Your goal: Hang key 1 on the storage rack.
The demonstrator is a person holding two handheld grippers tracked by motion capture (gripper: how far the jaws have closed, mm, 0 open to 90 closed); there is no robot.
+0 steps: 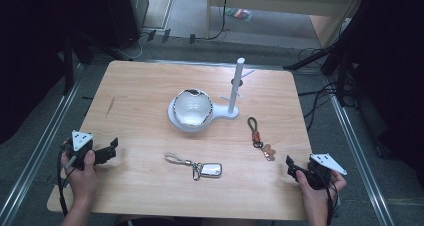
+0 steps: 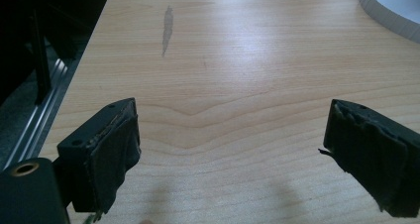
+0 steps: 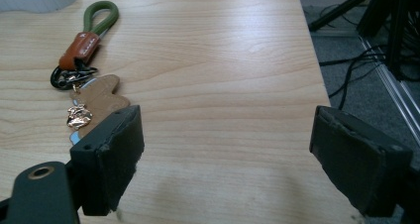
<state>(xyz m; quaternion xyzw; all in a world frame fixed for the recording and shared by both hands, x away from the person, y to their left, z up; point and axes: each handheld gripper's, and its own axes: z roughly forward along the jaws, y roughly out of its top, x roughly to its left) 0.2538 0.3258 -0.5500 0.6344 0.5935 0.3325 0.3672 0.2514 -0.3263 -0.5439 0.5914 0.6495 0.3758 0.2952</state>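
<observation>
From the high view I see a light wooden table [image 1: 150, 96] with my left gripper [image 1: 111, 148] sitting at about eight o'clock near the table's left edge, held in the left hand [image 1: 82, 173], and my right gripper [image 1: 290, 167] at about four o'clock near the right edge, held in the right hand [image 1: 312, 188]. In the left gripper view the jaws stand wide apart with only bare wood between them, and a grey streak [image 2: 167, 28] on the wood lies ahead at eleven o'clock. In the right gripper view the jaws are also spread wide with nothing between them. A white stand [image 1: 235, 88] with an upright post rises just past table centre, at about one o'clock, and a glossy white bowl [image 1: 192, 108] rests on its base at the middle. At six o'clock from the bowl lies a silver car key [image 1: 209, 170] with a grey strap. At three to four o'clock lies a keychain [image 1: 257, 133] with a green loop, an orange tab and a tan bear-shaped charm; in the right gripper view that keychain [image 3: 86, 50] lies just ahead of the left-hand jaw, at ten o'clock, the charm partly hidden behind it.
</observation>
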